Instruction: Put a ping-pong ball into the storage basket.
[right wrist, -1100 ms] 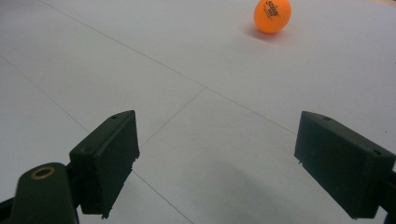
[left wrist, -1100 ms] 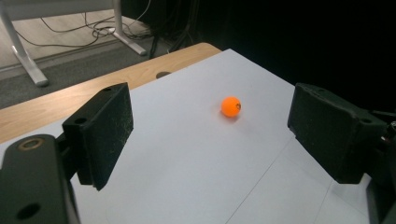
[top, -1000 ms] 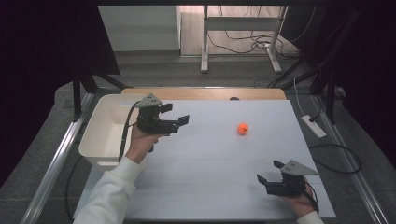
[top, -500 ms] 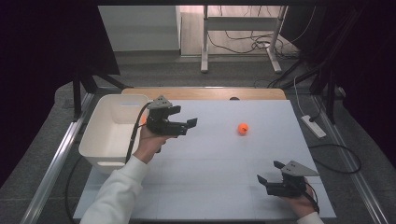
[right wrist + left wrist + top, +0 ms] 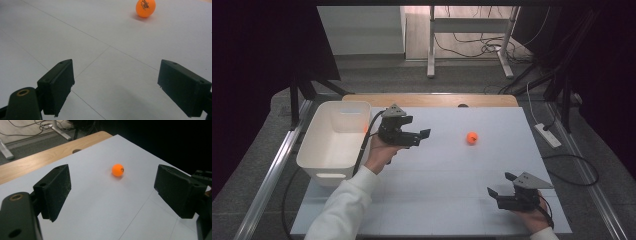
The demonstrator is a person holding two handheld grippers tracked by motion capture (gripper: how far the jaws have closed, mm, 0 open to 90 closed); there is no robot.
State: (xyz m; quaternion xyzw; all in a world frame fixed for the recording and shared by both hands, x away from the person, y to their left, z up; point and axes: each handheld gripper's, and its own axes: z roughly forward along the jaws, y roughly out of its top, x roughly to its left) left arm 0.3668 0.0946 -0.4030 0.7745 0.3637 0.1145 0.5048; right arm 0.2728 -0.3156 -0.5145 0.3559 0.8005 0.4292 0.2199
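We found the left gripper [image 5: 419, 136] with jaws spread wide and nothing between them, aimed at the orange ball [image 5: 472, 137] resting alone on the white table [image 5: 437, 200]. The right gripper [image 5: 502, 185], likewise parted and empty, sat well apart near the front edge.

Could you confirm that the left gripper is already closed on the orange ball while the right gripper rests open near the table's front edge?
Not quite: the left gripper is open and holds nothing. The orange ball lies free on the white table, ahead of its jaws, as the left gripper view shows. The right gripper does rest open near the table's front edge.
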